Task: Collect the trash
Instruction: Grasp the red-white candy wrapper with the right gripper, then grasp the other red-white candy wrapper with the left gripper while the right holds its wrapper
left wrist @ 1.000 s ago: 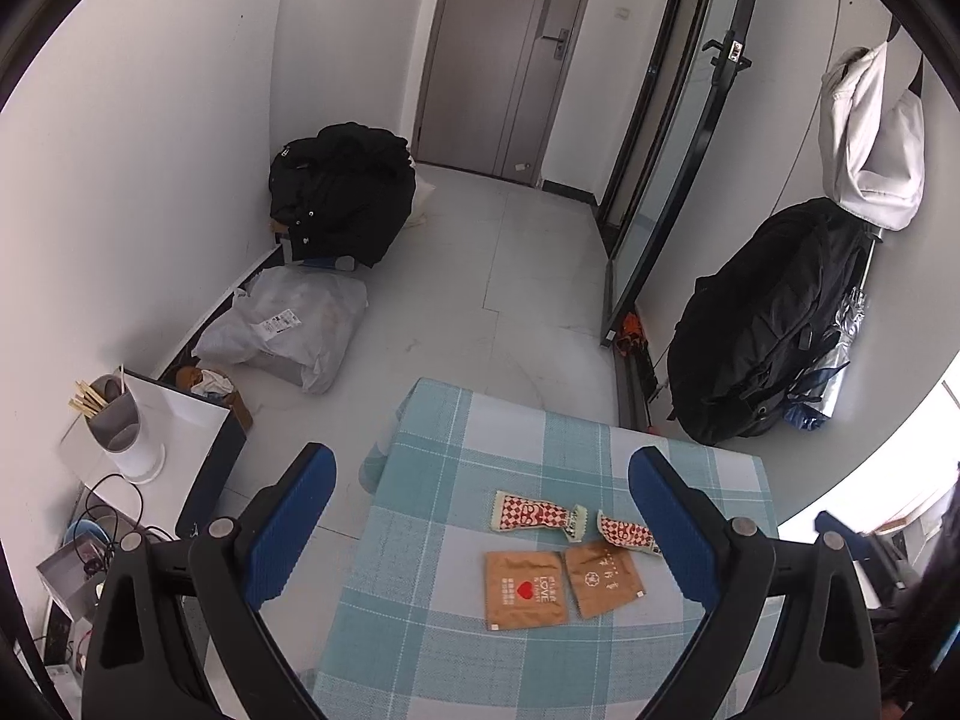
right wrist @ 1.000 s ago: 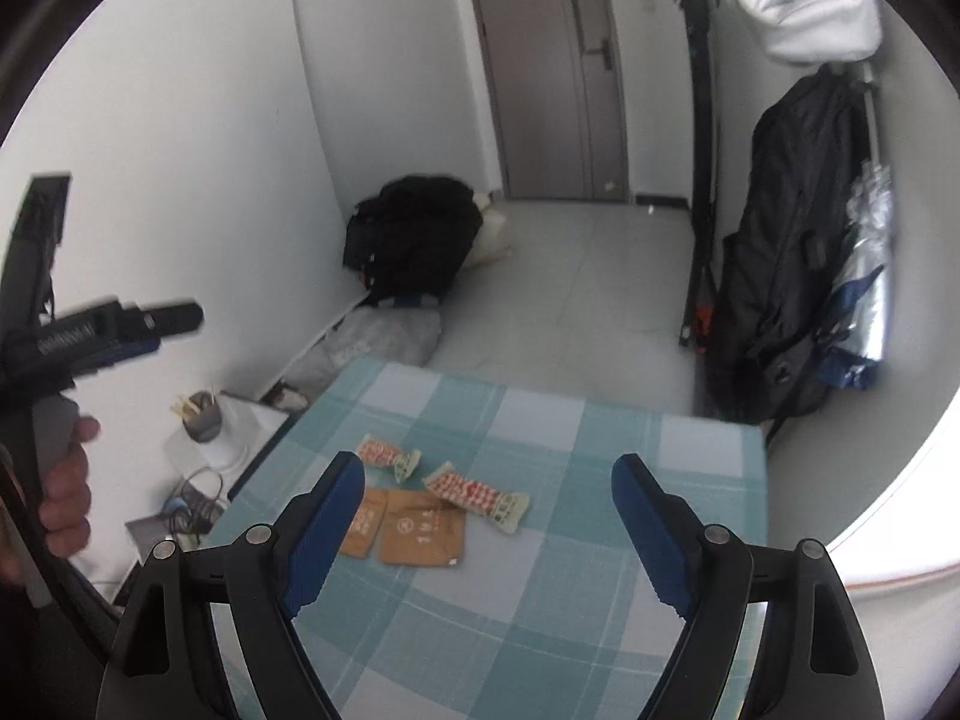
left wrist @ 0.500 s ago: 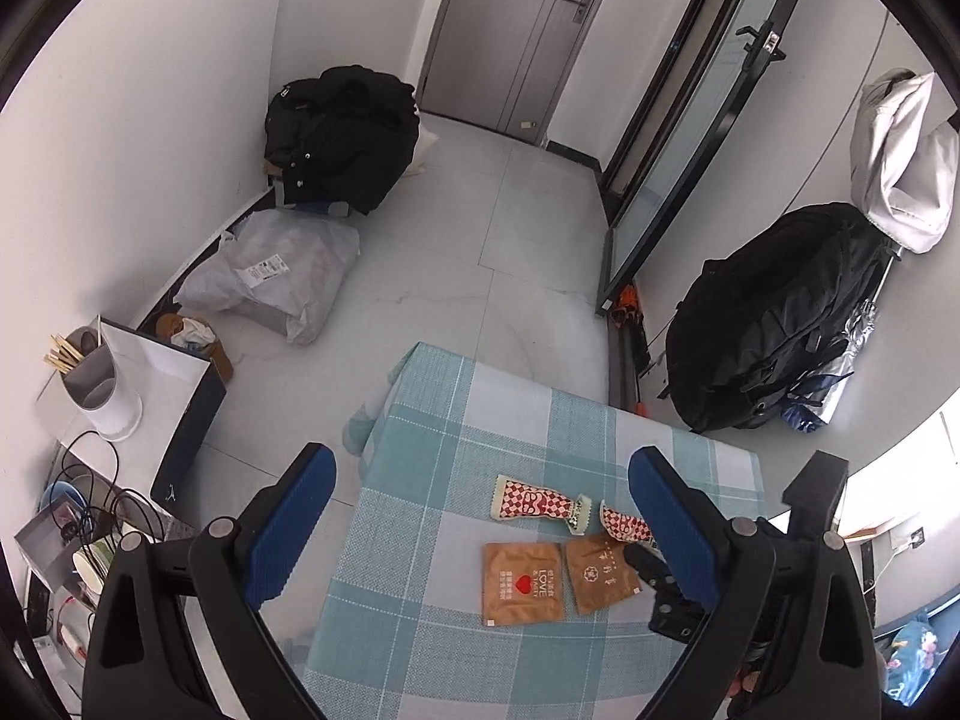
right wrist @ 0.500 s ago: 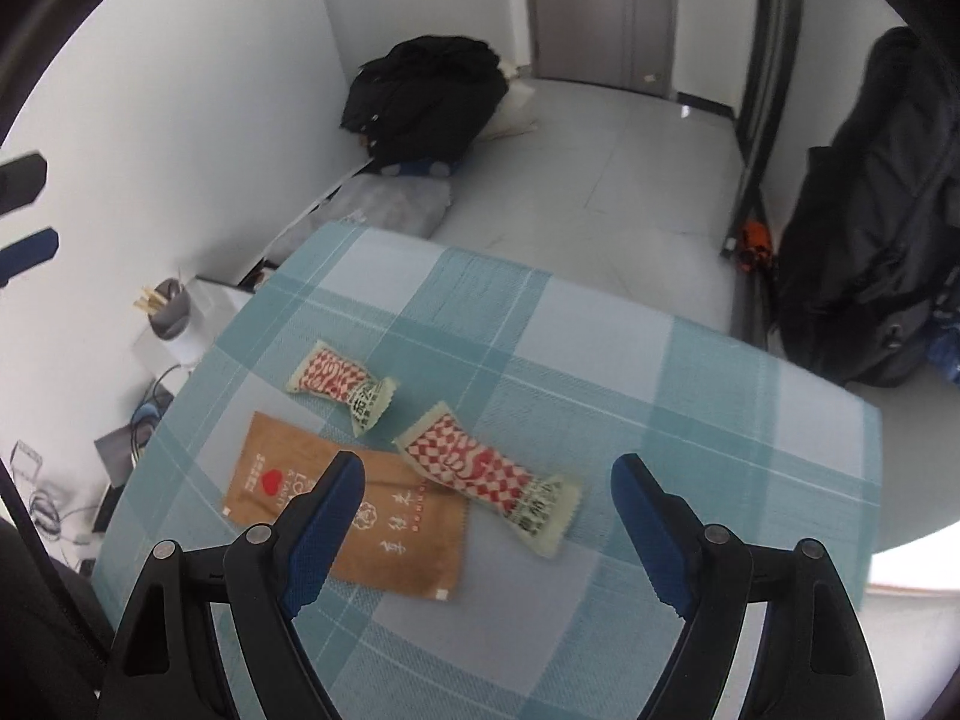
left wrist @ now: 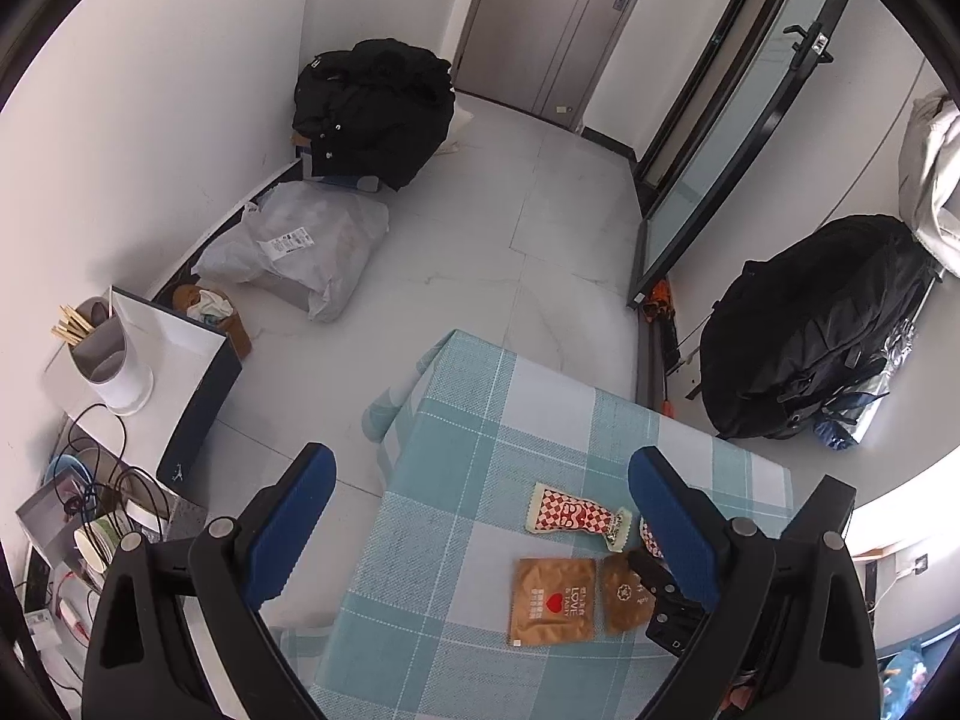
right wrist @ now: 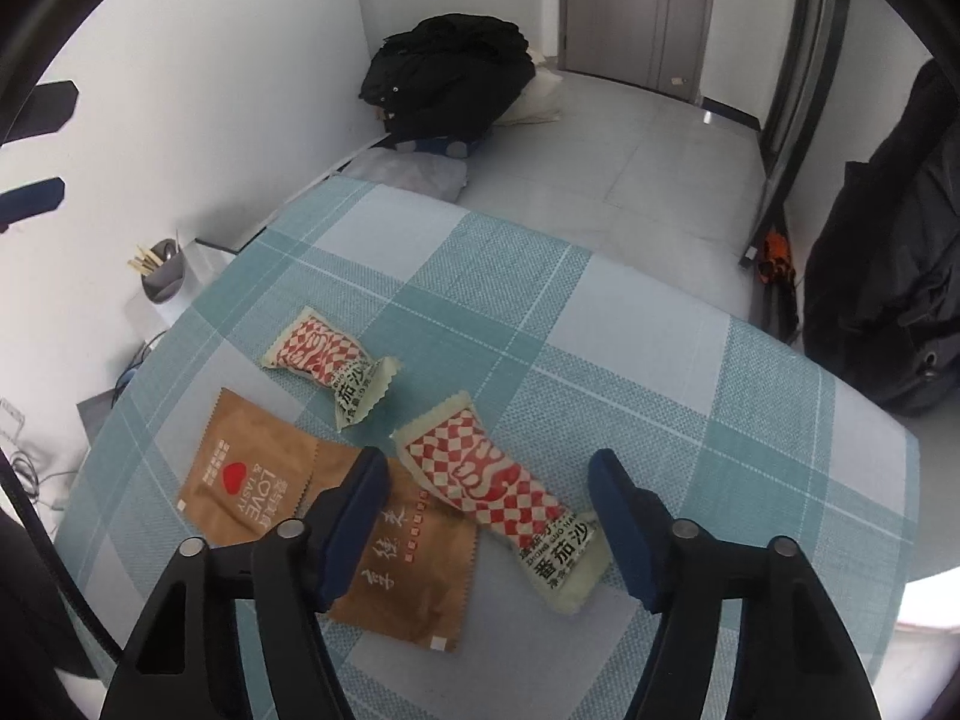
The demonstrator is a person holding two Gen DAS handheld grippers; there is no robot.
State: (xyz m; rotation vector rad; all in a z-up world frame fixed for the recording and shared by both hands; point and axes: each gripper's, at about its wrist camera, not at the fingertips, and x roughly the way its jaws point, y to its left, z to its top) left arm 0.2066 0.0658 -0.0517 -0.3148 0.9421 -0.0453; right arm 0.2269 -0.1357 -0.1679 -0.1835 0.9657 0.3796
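**Right gripper astride the nearer checked wrapper; left gripper held off to the side**

Four pieces of trash lie on the table [right wrist: 750,396], which is covered by a blue-green checked cloth. The right gripper [right wrist: 489,480] points steeply down at the cluster. Its jaws have just been closing and stand partly open; the pads do not yet press on anything. Between them lies the nearer red-checked wrapper [right wrist: 498,492]. Its long axis runs diagonally in the right wrist view, from upper left beside the left finger to lower right just inside the right finger. The jaws therefore cross the wrapper at a slant, not squarely over its narrow width. Under the wrapper's left edge, and directly below the left finger, lies a brown sachet [right wrist: 408,582], which a closing stroke is likely to catch as well.

A second red-checked wrapper [right wrist: 330,360] lies farther out, up and to the left, apart from the jaws. A second brown sachet with a red heart [right wrist: 249,480] lies at the left, overlapping the first sachet's edge.

The left gripper [left wrist: 480,522] is open and empty. It hangs above the table's near left edge, with all four pieces toward its right finger. In the left wrist view that finger hides the nearer wrapper almost wholly.

By this layout the right hand is much the nearer to the trash, and the grasp appears to be its own.
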